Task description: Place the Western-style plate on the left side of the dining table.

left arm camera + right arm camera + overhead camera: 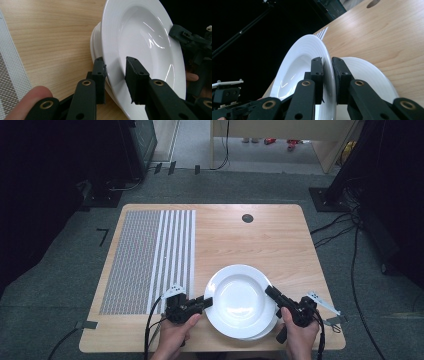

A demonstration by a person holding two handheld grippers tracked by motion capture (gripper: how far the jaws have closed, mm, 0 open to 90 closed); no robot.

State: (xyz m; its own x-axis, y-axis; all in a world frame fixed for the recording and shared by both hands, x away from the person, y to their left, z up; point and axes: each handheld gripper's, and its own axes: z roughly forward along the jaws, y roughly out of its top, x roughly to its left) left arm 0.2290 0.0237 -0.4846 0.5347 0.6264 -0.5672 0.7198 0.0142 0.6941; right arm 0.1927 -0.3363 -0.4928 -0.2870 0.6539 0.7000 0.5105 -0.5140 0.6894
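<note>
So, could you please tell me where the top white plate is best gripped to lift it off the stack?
Grip the top plate by its broad flat rim, at opposite edges from left and right, as the left gripper and right gripper do. The rim is thin enough to pinch and overhangs the lower plate, leaving room beneath.

I see top plate [240, 297]: glossy white glazed ceramic, smooth, faint concentric ridges on rim. Plate beneath it [372, 72]: same white glaze. Surface [260, 237] under plates: pale wood grain, matt. Mat [145, 257] left of plates: woven grey-white mesh, rough. My left tool [115, 75], right tool [327, 75]: matt black plastic, brass-coloured rivets.
</note>
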